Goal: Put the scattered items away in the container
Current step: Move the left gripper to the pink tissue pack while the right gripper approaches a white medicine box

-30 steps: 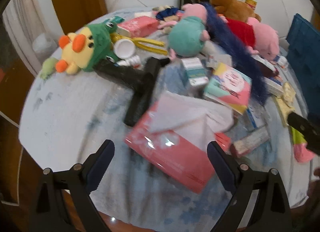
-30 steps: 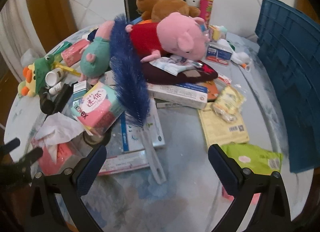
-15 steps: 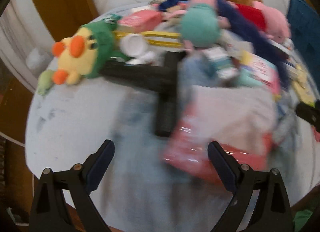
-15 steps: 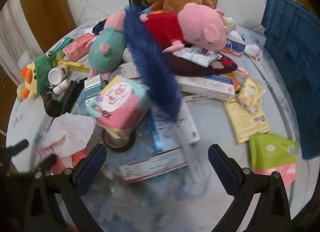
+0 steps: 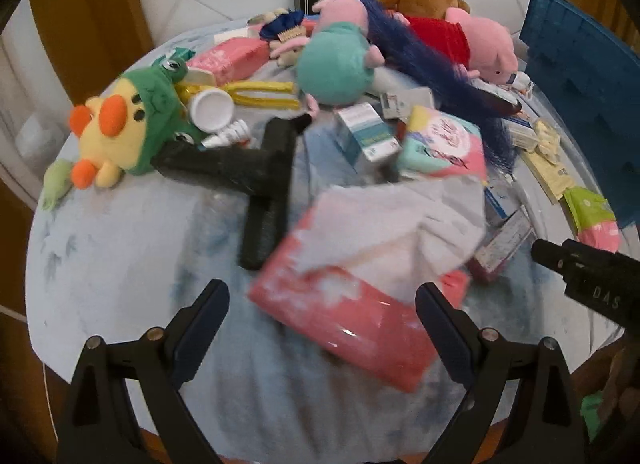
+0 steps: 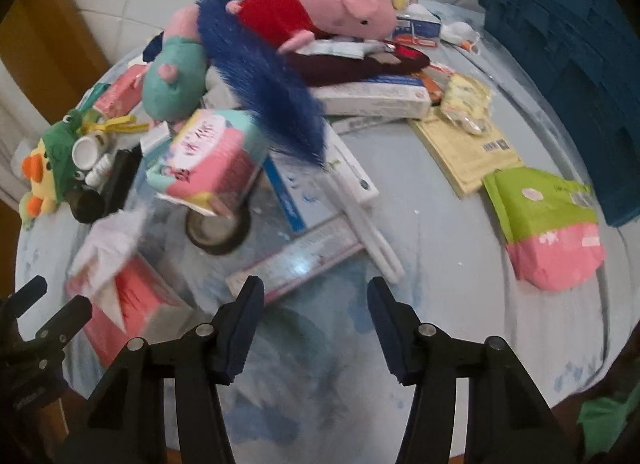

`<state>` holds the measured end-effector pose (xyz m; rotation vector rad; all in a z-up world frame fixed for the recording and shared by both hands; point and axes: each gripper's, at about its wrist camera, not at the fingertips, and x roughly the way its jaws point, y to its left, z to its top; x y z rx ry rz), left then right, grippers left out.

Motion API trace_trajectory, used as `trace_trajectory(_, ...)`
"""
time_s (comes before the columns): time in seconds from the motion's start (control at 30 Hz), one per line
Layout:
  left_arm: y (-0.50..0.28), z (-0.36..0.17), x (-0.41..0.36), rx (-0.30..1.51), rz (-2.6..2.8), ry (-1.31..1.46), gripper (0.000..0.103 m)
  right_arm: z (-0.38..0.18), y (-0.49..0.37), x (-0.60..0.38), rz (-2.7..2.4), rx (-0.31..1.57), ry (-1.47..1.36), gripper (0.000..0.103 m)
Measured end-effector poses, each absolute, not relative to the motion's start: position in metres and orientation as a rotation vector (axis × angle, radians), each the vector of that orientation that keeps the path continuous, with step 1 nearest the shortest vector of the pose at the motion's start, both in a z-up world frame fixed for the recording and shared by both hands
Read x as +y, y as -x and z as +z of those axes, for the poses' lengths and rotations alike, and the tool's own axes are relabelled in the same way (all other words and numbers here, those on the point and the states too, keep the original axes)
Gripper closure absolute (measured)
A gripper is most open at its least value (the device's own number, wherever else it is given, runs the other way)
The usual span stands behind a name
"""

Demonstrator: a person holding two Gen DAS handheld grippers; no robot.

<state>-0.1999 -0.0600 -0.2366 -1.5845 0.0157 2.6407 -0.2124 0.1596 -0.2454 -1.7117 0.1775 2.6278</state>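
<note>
Your left tool (image 5: 320,318) is spread wide to straddle the red tissue pack (image 5: 352,304) just ahead, your right tool (image 6: 314,322) half-parted and empty, with the blue container (image 6: 568,64) waiting at the bench's (image 6: 440,264) right edge.

The tissue pack (image 5: 352,324) wears glossy red plastic film, with soft matt white paper bunched on top. The table cover (image 5: 120,264) looks like pale blue cloth, matt and mottled. The pig toy (image 6: 340,4) and the duck toy (image 5: 120,124) are fuzzy plush. The duster (image 6: 264,80) has shaggy blue fibres and a smooth white plastic handle. The crate (image 6: 568,64) is matt ribbed blue plastic. The green pouch (image 6: 544,216) shines like plastic film.
</note>
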Motion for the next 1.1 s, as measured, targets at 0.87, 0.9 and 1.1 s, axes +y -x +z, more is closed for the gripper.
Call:
trace_trajectory(0.87,0.171,-0.233,-0.107,-0.201,2.800,1.691,0.008,-0.270,0.222,0.142,2.628,0.225,1.824,0.029)
trace_trajectory(0.9,0.179,-0.235,-0.101,-0.176,2.801,1.705,0.007,-0.270,0.223,0.141,2.620,0.221,1.820,0.029)
trace_trajectory(1.1,0.216,-0.263,-0.100,-0.179,2.763,1.834,0.005,-0.274,0.229,0.145,2.549,0.263,1.789,0.029)
